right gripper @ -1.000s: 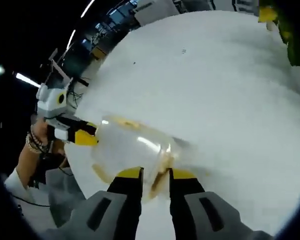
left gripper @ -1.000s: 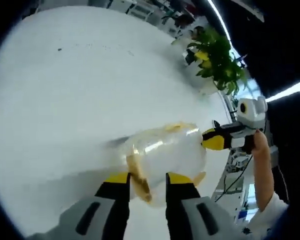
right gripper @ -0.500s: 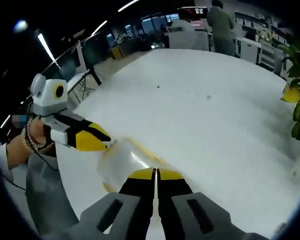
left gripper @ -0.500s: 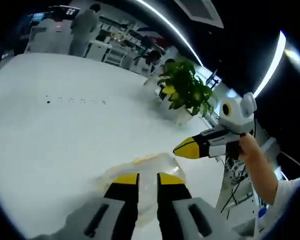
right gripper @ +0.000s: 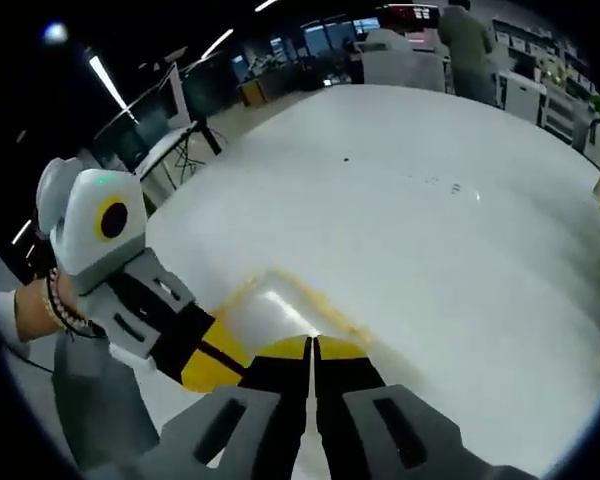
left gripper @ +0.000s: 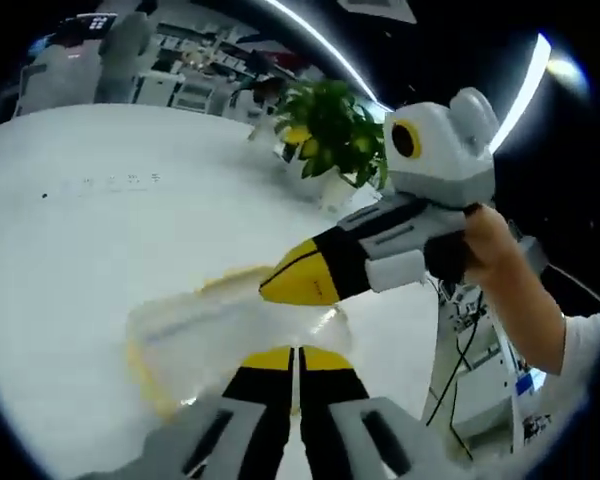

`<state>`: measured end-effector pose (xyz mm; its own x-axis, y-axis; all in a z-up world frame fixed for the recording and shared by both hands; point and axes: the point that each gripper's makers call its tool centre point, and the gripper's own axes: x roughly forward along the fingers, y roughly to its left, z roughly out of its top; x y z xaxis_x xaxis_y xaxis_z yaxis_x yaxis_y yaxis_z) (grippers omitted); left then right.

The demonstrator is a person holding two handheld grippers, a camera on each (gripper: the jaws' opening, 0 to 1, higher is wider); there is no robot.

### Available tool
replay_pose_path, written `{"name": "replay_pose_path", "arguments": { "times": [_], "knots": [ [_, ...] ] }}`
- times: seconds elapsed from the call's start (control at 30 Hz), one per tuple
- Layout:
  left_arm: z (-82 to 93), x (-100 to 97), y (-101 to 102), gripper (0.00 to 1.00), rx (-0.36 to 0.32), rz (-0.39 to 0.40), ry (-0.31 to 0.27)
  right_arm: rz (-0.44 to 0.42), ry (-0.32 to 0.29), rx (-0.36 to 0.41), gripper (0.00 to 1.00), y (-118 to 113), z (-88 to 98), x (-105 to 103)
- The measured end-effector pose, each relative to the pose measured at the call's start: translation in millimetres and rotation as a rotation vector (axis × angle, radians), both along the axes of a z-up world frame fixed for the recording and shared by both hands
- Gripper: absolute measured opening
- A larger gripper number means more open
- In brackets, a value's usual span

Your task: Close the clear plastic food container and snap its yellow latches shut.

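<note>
Both grippers have grey bodies with black jaws and yellow tips: left gripper (left gripper: 295, 362), right gripper (right gripper: 311, 350). A white sleeve (left gripper: 585, 345) shows at right; beads (right gripper: 63, 305) circle the wrist at left.

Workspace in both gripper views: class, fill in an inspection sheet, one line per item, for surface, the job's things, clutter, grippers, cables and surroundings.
Surface: large white table, with a row of small dark marks on it.
Job's things: clear plastic container with yellow trim lies on the table near its edge; whether the latches are snapped cannot be told.
Clutter: nothing seen.
Grippers: left gripper shut, at the container; right gripper shut, above the container. Both are empty.
Cables: cables hang by the table edge.
Surroundings: potted plant at the far edge; people standing by desks beyond; ceiling light strips.
</note>
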<state>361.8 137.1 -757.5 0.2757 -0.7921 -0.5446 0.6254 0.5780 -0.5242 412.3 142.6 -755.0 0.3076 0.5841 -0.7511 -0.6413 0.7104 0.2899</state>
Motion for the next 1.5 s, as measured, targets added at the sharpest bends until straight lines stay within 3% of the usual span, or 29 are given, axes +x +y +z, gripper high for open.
{"name": "replay_pose_path", "arguments": {
  "times": [0.2,0.47,0.7,0.83,0.87,0.97,1.1,1.2,1.23,1.3,1.33,1.37,1.43,1.5],
  "knots": [
    [1.0,-13.6,-1,0.0,-0.051,-0.013,0.073,-0.021,-0.021,-0.014,0.0,-4,0.1,10],
    [-13.4,-29.4,2,0.0,-0.026,-0.04,0.107,-0.062,-0.069,-0.038,0.0,-7,-0.2,32],
    [-22.7,-34.7,7,0.0,-0.003,-0.047,0.12,-0.12,-0.051,-0.042,0.0,-11,-11.0,43],
    [-25.7,-35.8,8,0.0,0.002,-0.046,0.121,-0.1,-0.032,-0.118,0.0,-17,-25.0,40],
    [-26.7,-37.0,8,0.0,0.001,-0.049,0.126,-0.108,-0.051,-0.109,0.0,-16,-23.6,43],
    [-28.9,-38.5,8,0.0,0.007,-0.051,0.128,-0.121,-0.03,-0.104,0.0,-18,-22.5,40],
    [-19.7,-42.4,9,0.0,0.009,-0.078,0.126,-0.053,-0.073,-0.086,0.0,-14,-4.3,41],
    [-9.8,-30.8,13,0.0,0.044,-0.101,0.002,0.05,-0.11,-0.141,0.0,-13,6.8,38],
    [-5.4,-30.8,13,0.0,0.062,-0.136,-0.044,0.115,-0.122,-0.209,0.0,-16,8.0,35],
    [3.8,-37.3,10,0.0,0.048,-0.207,-0.086,0.236,-0.161,-0.299,0.0,-16,10.6,30],
    [8.3,-36.2,8,0.0,0.033,-0.203,-0.096,0.298,-0.16,-0.331,0.01,-15,10.3,25],
    [12.7,-34.5,7,0.07,0.032,-0.219,-0.127,0.352,-0.16,-0.354,0.06,-13,9.5,21],
    [13.1,-27.1,9,0.2,0.107,-0.276,-0.249,0.468,-0.134,-0.403,0.14,-12,5.1,18],
    [11.5,-24.6,9,0.19,0.182,-0.339,-0.332,0.57,-0.119,-0.447,0.18,-9,-0.1,15]
  ]
}}
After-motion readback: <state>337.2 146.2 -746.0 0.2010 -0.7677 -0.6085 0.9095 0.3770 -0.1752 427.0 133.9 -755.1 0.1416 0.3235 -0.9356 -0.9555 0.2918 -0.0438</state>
